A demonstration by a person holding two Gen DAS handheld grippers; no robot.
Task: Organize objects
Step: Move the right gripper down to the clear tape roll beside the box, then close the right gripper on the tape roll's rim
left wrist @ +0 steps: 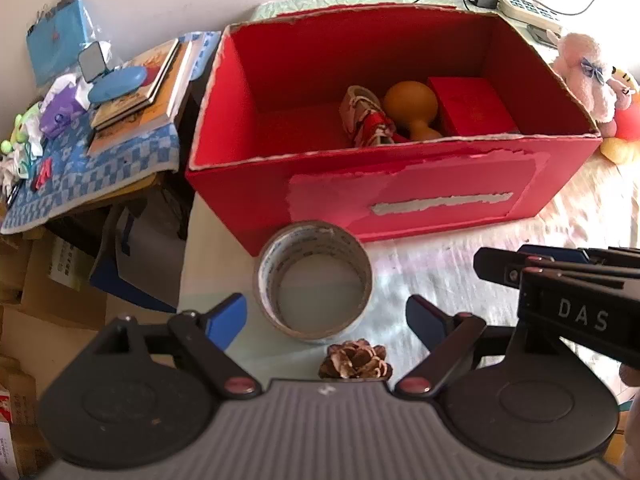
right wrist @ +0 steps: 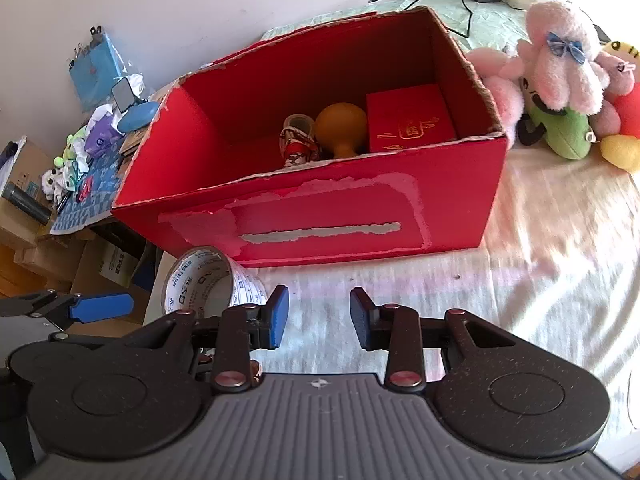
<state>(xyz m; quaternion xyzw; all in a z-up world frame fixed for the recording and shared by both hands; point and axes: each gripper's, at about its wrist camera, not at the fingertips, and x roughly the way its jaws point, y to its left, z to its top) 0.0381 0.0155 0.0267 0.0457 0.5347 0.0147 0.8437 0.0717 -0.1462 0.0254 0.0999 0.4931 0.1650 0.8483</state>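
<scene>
The left gripper [left wrist: 326,318] stands spread wide around a tape roll [left wrist: 314,280] without pinching it, a pine cone [left wrist: 356,360] just beneath, the red box [left wrist: 400,184] beyond, while the right gripper [right wrist: 319,318], half-spread, pinches nothing.

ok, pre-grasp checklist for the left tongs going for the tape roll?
1. Left tongs open wide enough for the tape roll: ok, pads stand on either side of it, not pressing.
2. Roll free to lift: ok, it stands on end, just in front of the box.
3. Pine cone clear of the pads: ok, it lies nearer the camera, midway between them.
4. Right tongs out of the way: cannot tell, empty but close beside the left.
5. Room in the box: ok, its left half is bare.
</scene>
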